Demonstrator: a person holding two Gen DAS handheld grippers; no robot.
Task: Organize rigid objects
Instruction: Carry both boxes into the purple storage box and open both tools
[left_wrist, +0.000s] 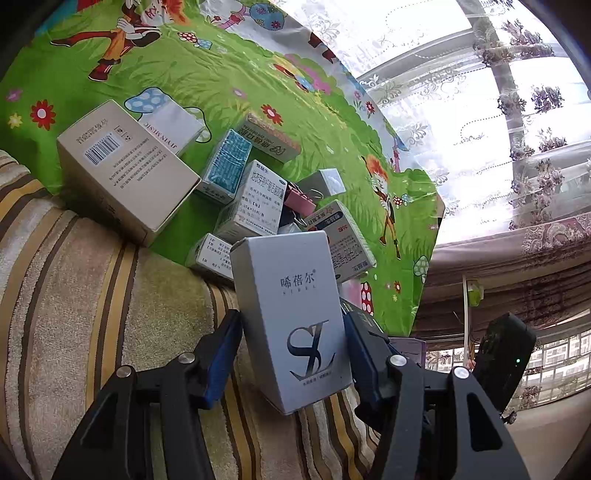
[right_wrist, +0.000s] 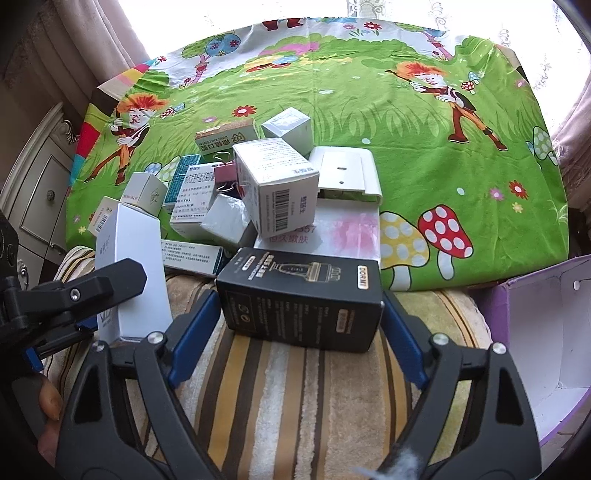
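Silver-grey card with a dark "SL" monogram makes up the tall box (left_wrist: 291, 325) that stands upright between the blue pads of the left gripper (left_wrist: 293, 354), both pads pressed against its narrow sides, so it is clamped there above the striped plush cover (left_wrist: 92, 295). In the right wrist view the same box (right_wrist: 133, 280) shows at the left, white-faced, with one black finger (right_wrist: 107, 284) of the left gripper across it. Just beside it, a black box (right_wrist: 303, 299) with gold print lies flat on the striped cover (right_wrist: 280, 398), between the blue pads of the right gripper (right_wrist: 295, 325); those jaws stand wide and bracket it, a sliver of gap showing on the left side, while on the right I cannot tell whether the pad touches. Behind both boxes, a heap of small cartons sits on the green cartoon cloth (right_wrist: 369, 110): a white carton with a barcode (right_wrist: 280, 188) tilted on top, a flat white plastic case (right_wrist: 351, 173) just right of it, a teal-patterned box (left_wrist: 227, 166), a large beige box (left_wrist: 125, 173) at the left edge of the pile, and a pink binder clip (left_wrist: 299, 197) wedged among them. An open purple bin (right_wrist: 539, 332) with a white interior stands at the right, beside the striped cover. Lace curtains (left_wrist: 498, 110) hang beyond the cloth.
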